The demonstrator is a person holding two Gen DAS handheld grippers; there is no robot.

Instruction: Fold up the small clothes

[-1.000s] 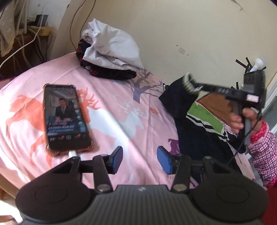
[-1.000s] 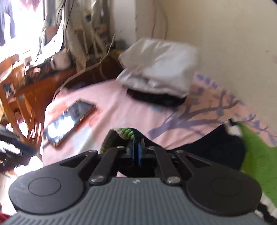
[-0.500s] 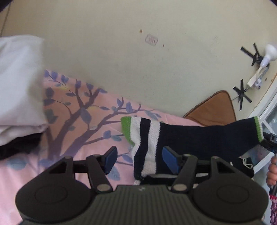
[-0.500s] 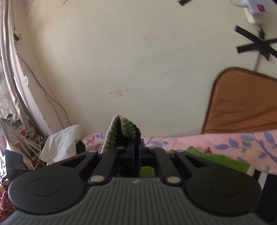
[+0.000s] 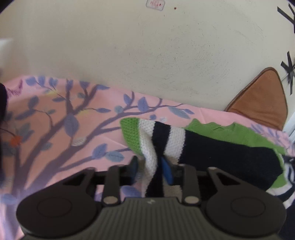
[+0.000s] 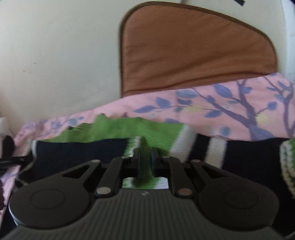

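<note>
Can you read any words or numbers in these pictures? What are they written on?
Small sticker on the wall: red marks, too small and blurred to read.
Left gripper body: a small pale logo mark, not legible as letters.
Right gripper body: the same kind of mark, too blurred to read.
Knitted striped sweater, pink sheet, brown cushion: no writing.

A bed carries everything, covered by a pink sheet (image 5: 55, 133) printed with purple branches and blue leaves, running up against a cream wall (image 5: 129, 55). A knitted sweater (image 5: 226, 157) in navy, white and green lies directly on the sheet, its striped sleeve stretched across the green part. A brown cushion (image 6: 193, 49) stands at the far edge of the bed, leaning on the wall.
</note>
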